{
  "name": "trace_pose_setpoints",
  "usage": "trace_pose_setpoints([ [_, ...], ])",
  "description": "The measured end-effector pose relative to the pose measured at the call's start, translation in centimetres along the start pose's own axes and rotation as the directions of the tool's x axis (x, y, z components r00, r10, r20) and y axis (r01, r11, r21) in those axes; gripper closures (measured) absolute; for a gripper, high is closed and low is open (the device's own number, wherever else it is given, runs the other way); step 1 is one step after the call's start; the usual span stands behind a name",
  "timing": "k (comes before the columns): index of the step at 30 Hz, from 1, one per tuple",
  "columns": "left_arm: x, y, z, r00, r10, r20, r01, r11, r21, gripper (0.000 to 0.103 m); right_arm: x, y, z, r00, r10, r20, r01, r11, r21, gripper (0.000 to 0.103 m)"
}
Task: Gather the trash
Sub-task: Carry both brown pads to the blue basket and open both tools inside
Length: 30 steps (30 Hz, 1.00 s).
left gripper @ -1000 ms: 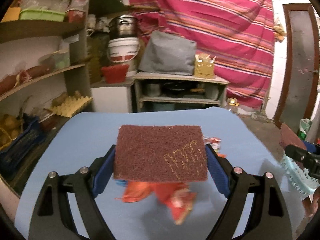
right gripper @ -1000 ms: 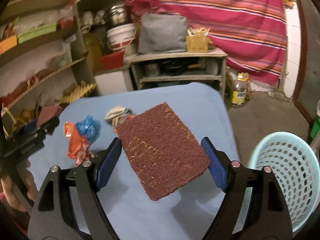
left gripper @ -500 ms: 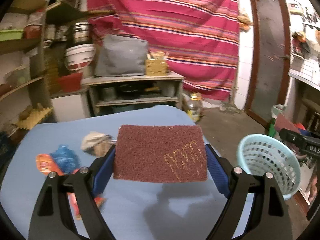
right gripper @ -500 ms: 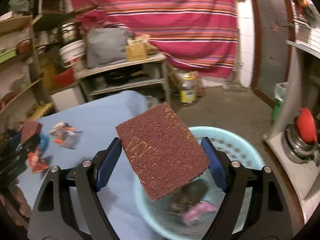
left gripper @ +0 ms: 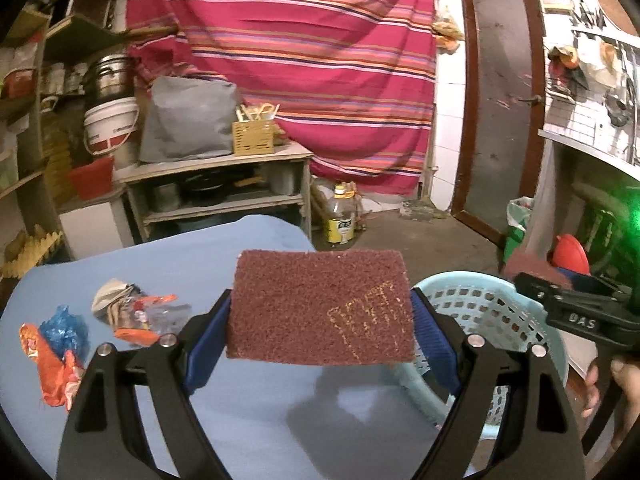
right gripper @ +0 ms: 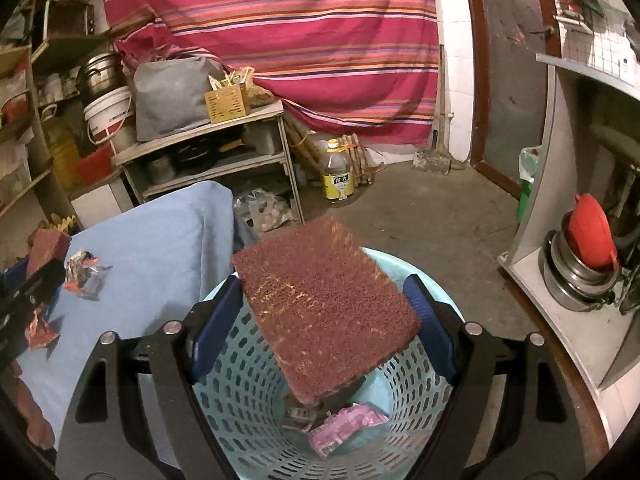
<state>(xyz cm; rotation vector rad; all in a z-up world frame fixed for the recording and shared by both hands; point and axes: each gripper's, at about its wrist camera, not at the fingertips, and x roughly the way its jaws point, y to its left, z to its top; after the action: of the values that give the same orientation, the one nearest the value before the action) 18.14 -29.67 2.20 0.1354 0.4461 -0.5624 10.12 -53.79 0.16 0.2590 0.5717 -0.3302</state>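
My right gripper (right gripper: pixel 324 292) hangs over the light-blue basket (right gripper: pixel 236 400), its jaws opening. A maroon scouring pad (right gripper: pixel 320 312) sits across its fingers and hides the gap. Below it, a pink wrapper (right gripper: pixel 344 428) and a dark scrap (right gripper: pixel 300 414) lie in the basket. My left gripper (left gripper: pixel 322 304) stands open above the blue table (left gripper: pixel 248 412) under its own maroon pad (left gripper: pixel 316 308). Left of it lie a crumpled tan wrapper (left gripper: pixel 110 300), an orange-and-clear wrapper (left gripper: pixel 148 320), a blue bag (left gripper: pixel 64 328) and an orange wrapper (left gripper: pixel 52 368). The basket (left gripper: pixel 480 312) stands off the table's right edge.
A wooden shelf unit (left gripper: pixel 224 184) with a grey bag and a yellow box stands behind the table. An oil bottle (left gripper: pixel 340 220) is on the floor. To the right is a counter (right gripper: pixel 560 280) with pots and a red lid. A person's hand (left gripper: pixel 620 384) holds the right gripper.
Both grippers swung right, from over the table's trash toward the basket. The right one now hangs over the basket, its fingers a little wider, and scraps that were blurred now lie still inside.
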Motion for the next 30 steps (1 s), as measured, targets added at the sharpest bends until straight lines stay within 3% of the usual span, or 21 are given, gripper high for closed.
trace_pose_setpoints([
  [3, 0.4, -1.2, 0.1, 1.0, -0.012, -0.003, 0.012, 1.0, 0.014, 0.019, 0.2, -0.5, -0.2, 1.0, 0.011, -0.011, -0.011, 0.999, 0.032, 0.017],
  [10, 2.9, -5.0, -0.2, 0.994, -0.086, -0.06, 0.089, 0.995, 0.041, 0.019, -1.6, -3.5, -0.2, 0.998, -0.056, 0.008, 0.055, 0.994, 0.093, 0.013],
  [19, 8.2, -10.1, -0.8, 0.97, -0.181, -0.162, 0.189, 0.981, 0.036, 0.019, -2.9, -6.0, -0.4, 0.996, -0.087, 0.023, 0.082, 0.984, 0.157, 0.012],
  [25, 10.1, -10.9, -1.3, 0.969, -0.154, -0.195, 0.167, 0.984, 0.054, 0.018, -2.6, -5.8, -0.4, 0.996, -0.088, 0.013, 0.085, 0.985, 0.149, 0.012],
  [30, 11.1, -10.8, -1.9, 0.955, -0.175, -0.238, 0.188, 0.982, 0.029, 0.018, -2.3, -5.6, -0.3, 0.996, -0.086, 0.006, 0.084, 0.986, 0.147, 0.012],
])
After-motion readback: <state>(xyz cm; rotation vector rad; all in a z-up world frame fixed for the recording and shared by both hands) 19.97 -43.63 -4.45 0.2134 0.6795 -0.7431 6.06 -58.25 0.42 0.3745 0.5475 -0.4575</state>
